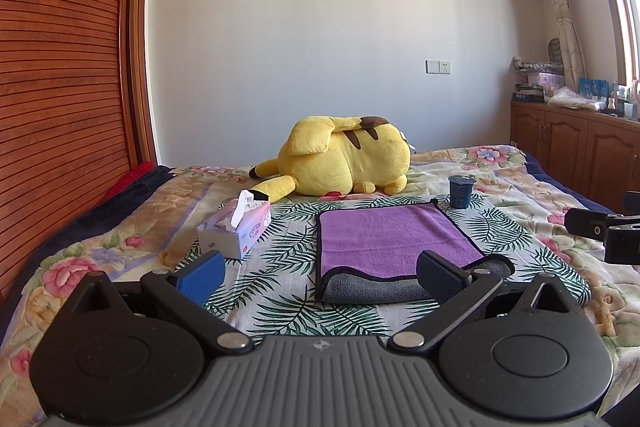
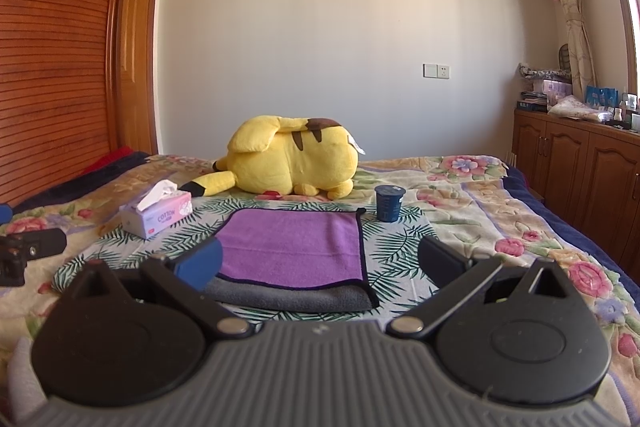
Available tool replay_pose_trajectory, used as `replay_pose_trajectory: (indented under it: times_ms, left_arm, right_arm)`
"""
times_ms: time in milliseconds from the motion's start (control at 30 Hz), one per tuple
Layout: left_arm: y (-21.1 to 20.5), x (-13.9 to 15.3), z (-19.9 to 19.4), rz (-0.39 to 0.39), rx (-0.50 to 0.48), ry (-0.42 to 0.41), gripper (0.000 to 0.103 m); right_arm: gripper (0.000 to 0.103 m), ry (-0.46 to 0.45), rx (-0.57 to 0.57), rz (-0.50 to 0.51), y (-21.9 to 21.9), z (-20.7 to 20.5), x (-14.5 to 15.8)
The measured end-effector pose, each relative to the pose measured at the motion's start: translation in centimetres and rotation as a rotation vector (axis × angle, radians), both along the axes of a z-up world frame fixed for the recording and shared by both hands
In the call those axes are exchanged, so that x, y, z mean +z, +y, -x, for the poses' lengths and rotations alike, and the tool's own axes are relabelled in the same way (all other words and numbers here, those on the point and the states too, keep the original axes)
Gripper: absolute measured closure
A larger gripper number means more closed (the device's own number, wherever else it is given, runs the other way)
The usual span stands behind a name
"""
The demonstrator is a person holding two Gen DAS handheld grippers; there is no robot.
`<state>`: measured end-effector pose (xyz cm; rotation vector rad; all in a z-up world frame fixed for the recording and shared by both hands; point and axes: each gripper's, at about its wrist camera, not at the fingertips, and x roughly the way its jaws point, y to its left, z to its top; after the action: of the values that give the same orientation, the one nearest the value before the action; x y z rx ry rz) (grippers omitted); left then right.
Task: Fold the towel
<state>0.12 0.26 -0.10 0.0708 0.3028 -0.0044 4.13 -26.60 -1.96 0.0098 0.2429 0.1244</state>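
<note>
Bed (image 1: 500, 187): Pikachu plush (image 1: 344, 159) lies toward the far edge. Purple towel (image 1: 384, 239), grey underside, sits folded mid-bed on the leaf-print cloth (image 1: 280, 259). Tissue box (image 1: 236, 231) left of the towel, one tissue sticking out. Dark blue cup (image 1: 460, 191) off its far right corner, contents not visible. My left gripper (image 1: 320, 273) and right gripper (image 2: 320, 263) hover level over the near edge, both spread wide, holding nothing.

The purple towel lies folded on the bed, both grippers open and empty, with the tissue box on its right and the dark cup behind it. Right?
Not quite: the tissue box sits left of the towel, as the right wrist view shows. The rest holds.
</note>
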Motion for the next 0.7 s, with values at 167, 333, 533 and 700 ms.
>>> replay_pose_trajectory:
  times_ms: [167,333,533,700]
  left_arm:
    - [-0.02,-0.12,-0.01,0.0,0.0,0.001,0.018]
    - [-0.35,-0.3,0.05,-0.005,-0.004,0.006,0.018]
    - [-0.42,-0.46,-0.22,-0.008,-0.006,0.02,0.018]
    - [-0.5,-0.6,-0.62,-0.01,-0.009,0.039,0.018]
  right_arm:
    - [0.0,0.001,-0.001,0.0,0.0,0.0,-0.01]
    - [0.0,0.003,0.001,0.001,0.02,-0.06,-0.12]
    - [0.0,0.011,0.007,-0.001,0.12,-0.21,-0.25]
    - [0.0,0.031,0.011,0.003,0.3,-0.65,-0.43]
